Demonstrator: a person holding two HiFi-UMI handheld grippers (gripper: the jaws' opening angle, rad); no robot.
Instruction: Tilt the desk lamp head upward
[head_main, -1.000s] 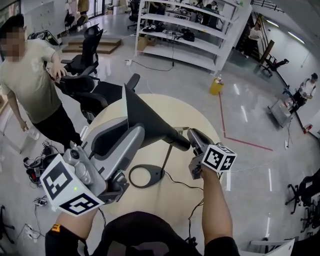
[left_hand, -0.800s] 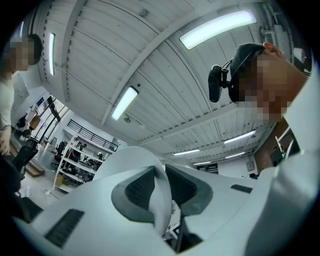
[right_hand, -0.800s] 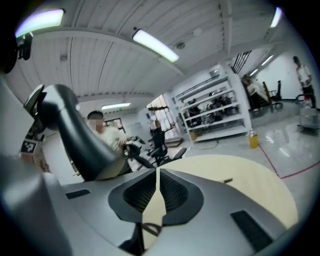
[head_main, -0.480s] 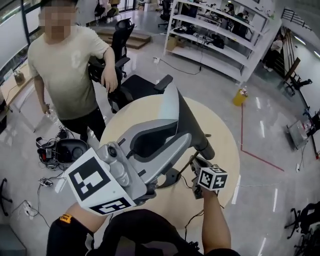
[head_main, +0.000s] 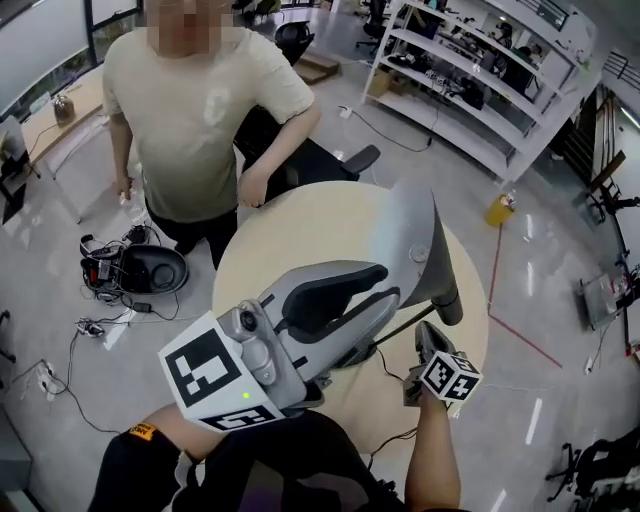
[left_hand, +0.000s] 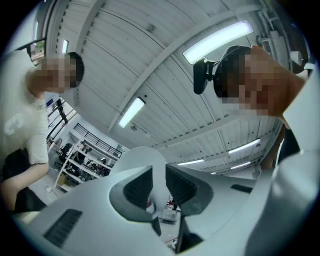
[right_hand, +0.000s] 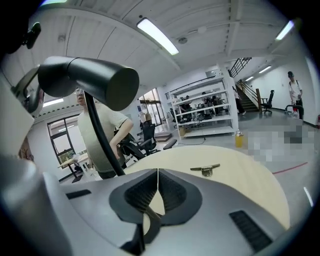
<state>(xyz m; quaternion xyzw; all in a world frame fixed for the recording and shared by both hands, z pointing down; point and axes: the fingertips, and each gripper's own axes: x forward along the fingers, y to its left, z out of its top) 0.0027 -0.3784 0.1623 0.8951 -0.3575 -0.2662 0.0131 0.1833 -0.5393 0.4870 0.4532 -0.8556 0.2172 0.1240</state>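
The desk lamp head (head_main: 415, 235), a grey cone on a dark neck (head_main: 450, 305), stands tilted up over the round beige table (head_main: 300, 215). My left gripper (head_main: 385, 285) reaches up from the lower left and is shut on the shade's rim. In the left gripper view, the pale shade (left_hand: 145, 160) sits pinched between the dark pads of the left gripper (left_hand: 159, 185). My right gripper (head_main: 425, 332) hangs just below the neck with nothing in it. In the right gripper view the right gripper (right_hand: 157, 175) has its pads touching. The neck (right_hand: 90, 80) and thin stem (right_hand: 102, 140) rise at its left.
A person in a beige T-shirt (head_main: 200, 110) stands at the table's far left edge, beside a black chair (head_main: 320, 160). A small metal piece (right_hand: 205, 171) lies on the tabletop. White shelving (head_main: 480, 90) stands behind. Cables and a black device (head_main: 140, 270) lie on the floor at left.
The lamp head has swung from pointing down and left to tilted upward, with my left gripper rising along with it. My right gripper sits lower under the neck. The person has come nearer.
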